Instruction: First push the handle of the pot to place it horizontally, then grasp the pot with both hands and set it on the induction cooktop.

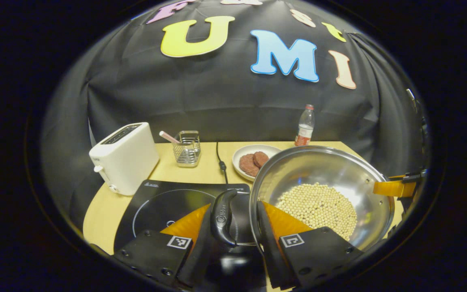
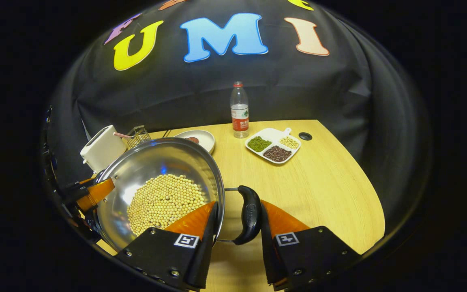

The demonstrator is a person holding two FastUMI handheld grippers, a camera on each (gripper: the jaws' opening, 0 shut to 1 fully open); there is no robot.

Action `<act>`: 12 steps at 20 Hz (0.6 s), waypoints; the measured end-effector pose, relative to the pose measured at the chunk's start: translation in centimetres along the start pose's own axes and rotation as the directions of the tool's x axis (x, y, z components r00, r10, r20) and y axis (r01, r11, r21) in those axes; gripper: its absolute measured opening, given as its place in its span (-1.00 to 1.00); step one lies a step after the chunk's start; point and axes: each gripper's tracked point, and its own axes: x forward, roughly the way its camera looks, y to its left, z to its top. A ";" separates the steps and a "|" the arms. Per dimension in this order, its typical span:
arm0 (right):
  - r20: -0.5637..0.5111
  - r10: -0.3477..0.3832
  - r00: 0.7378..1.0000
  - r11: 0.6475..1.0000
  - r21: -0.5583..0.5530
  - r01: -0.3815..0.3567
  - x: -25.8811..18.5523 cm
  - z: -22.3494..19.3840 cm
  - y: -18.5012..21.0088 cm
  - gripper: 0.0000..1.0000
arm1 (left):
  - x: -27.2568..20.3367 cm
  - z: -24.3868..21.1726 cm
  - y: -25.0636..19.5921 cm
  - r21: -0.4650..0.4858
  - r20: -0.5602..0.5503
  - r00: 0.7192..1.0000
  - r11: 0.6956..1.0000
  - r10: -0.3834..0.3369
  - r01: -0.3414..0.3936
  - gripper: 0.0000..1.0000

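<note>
The pot (image 1: 322, 190), a wide steel pan with a loose layer of pale beans (image 1: 318, 207), appears lifted between the two tongs, one on each side handle. In the left gripper view, the left tongs (image 1: 233, 227) straddle the pot's left handle (image 1: 224, 217), a dark loop on a thin wire bracket; the fingers stand close on either side, but I cannot tell whether both press it. The induction cooktop (image 1: 168, 202) lies just beyond, at about 10 o'clock from the handle, with the pot's rim overhanging its right edge. In the right gripper view, the right tongs (image 2: 235, 227) flank the right handle (image 2: 249, 215) in the same way, one finger crossing the rim at 9 o'clock, and contact is again unclear.

The pot looks stiff and smooth-walled, and the beans add weight and would roll to the low side if it tips, so my judgement is that it must be kept level, both sides moving together. The handles are the sound hold, since the polished rim would likely slip.

On the bench (image 2: 322, 182) a toaster (image 1: 125, 157) stands at 10 o'clock, a plate of patties (image 1: 253, 161) at 12, and a bottle (image 2: 239, 107) behind.
</note>
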 end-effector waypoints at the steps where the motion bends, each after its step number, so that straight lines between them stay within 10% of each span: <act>1: 0.000 0.002 1.000 1.000 -0.001 -0.002 0.1 0.0 0.8 0.07 | -0.1 0.0 1.0 0.000 0.001 1.000 1.000 0.001 -0.001 0.32; 12: -0.011 0.024 1.000 0.999 0.023 -0.024 1.7 -0.7 9.3 0.07 | 0.1 -0.2 10.0 0.005 -0.006 1.000 1.000 0.016 -0.016 0.30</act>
